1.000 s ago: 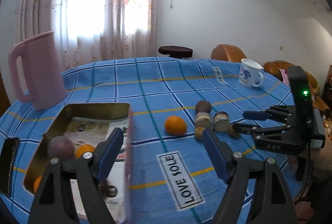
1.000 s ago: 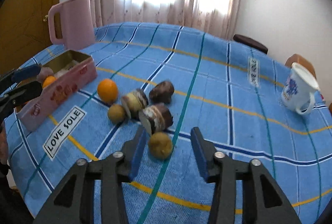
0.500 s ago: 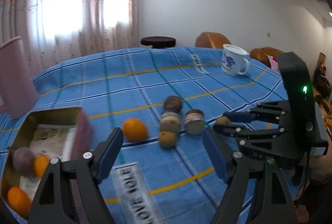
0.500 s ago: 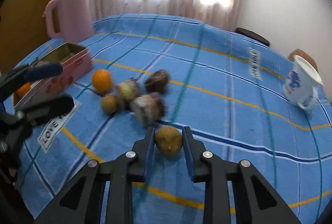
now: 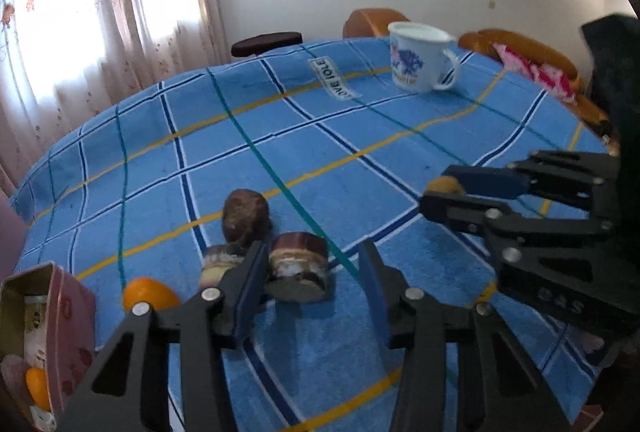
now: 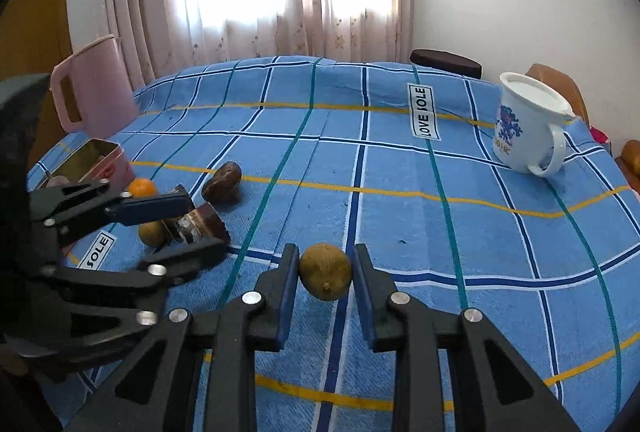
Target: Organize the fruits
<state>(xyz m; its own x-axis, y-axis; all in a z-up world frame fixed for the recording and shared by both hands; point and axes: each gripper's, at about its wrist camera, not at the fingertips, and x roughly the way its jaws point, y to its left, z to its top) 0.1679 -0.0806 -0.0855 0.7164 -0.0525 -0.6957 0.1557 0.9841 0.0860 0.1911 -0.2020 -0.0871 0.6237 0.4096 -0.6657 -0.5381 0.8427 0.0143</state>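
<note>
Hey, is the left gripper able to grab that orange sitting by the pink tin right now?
Probably yes. The left gripper is open and holds nothing, and the orange lies bare on the cloth just off its left finger. The pink tin stands close beside it, so that side is tight.

The right gripper (image 6: 325, 278) has closed on the brown fruit (image 6: 325, 277) — lifting it — while the left gripper (image 5: 310, 282) swung over.

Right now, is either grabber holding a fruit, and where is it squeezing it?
The right gripper holds the small brownish-green fruit, pinched across its two sides. The left gripper is open and holds nothing.
</note>
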